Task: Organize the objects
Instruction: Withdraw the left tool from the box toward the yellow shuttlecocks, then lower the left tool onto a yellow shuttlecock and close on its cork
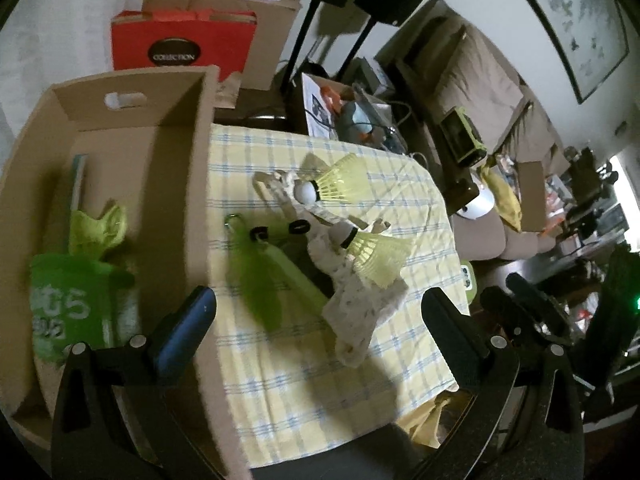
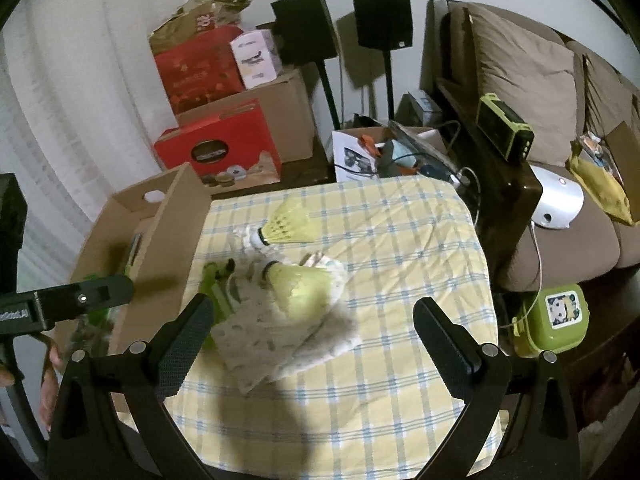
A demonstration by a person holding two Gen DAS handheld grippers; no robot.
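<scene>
Checked tablecloth [image 2: 380, 360] holding shuttlecocks [image 2: 296, 284] on patterned cloth [image 2: 276, 340], cardboard box [image 1: 176, 168] (partly filled) sitting alongside. Both grippers [image 1: 320, 320] [image 2: 312, 328] hovering wide, empty; right one should be closing gently on shuttlecock's cork.

A brown sofa [image 2: 560, 128] lines the white wall [image 2: 120, 20], with two black speakers [image 2: 382, 20] on stands beside it.

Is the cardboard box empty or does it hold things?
Not empty. The cardboard box holds a green bag and a thin book against its wall.

Green bag [image 1: 76, 304] print partly hidden
</scene>
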